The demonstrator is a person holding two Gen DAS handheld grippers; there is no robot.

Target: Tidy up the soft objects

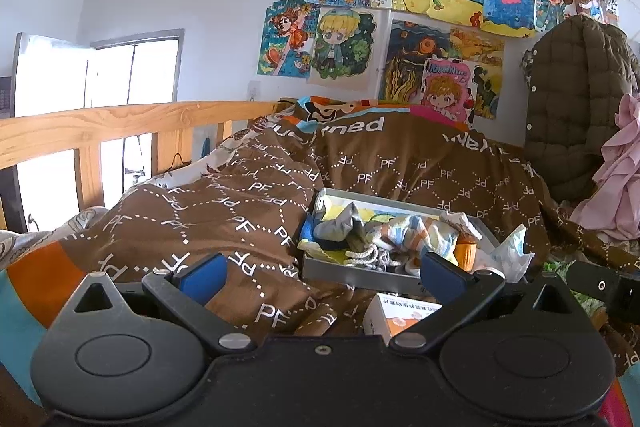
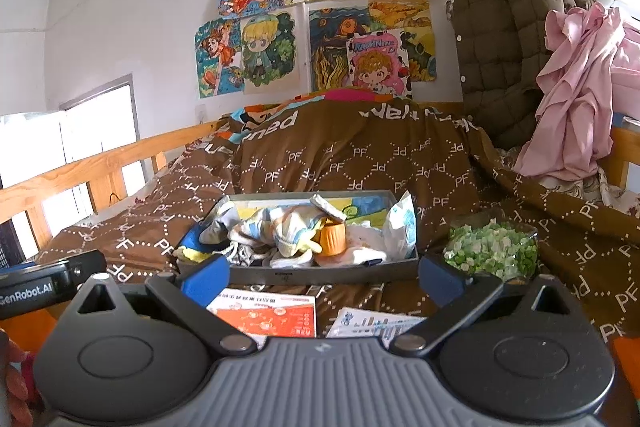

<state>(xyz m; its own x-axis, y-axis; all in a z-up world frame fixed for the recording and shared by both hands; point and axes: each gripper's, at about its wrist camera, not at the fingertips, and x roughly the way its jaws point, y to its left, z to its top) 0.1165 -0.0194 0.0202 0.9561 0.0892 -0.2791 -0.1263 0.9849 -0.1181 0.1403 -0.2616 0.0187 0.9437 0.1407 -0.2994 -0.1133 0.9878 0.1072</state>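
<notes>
On the left, the left gripper (image 1: 322, 273) hangs with its jaws apart and empty, short of the grey box (image 2: 320, 273) on the brown quilt (image 2: 360, 155). The striped cloth (image 2: 280, 227) lies heaped inside it, against an orange cup (image 2: 333, 239) that a careless pull might topple. To the right, the right gripper (image 2: 324, 275) is equally spread and empty, and its far finger could snag the bag of green pieces (image 2: 492, 247) beside the box.

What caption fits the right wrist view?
Open right gripper facing a grey box of soft items on a brown quilt.

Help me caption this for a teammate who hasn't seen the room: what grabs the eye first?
The colourful drawings taped across the white wall stand out first. Below them, a grey box stuffed with soft items sits on the brown bedspread, with a bag of green bits beside it.
</notes>
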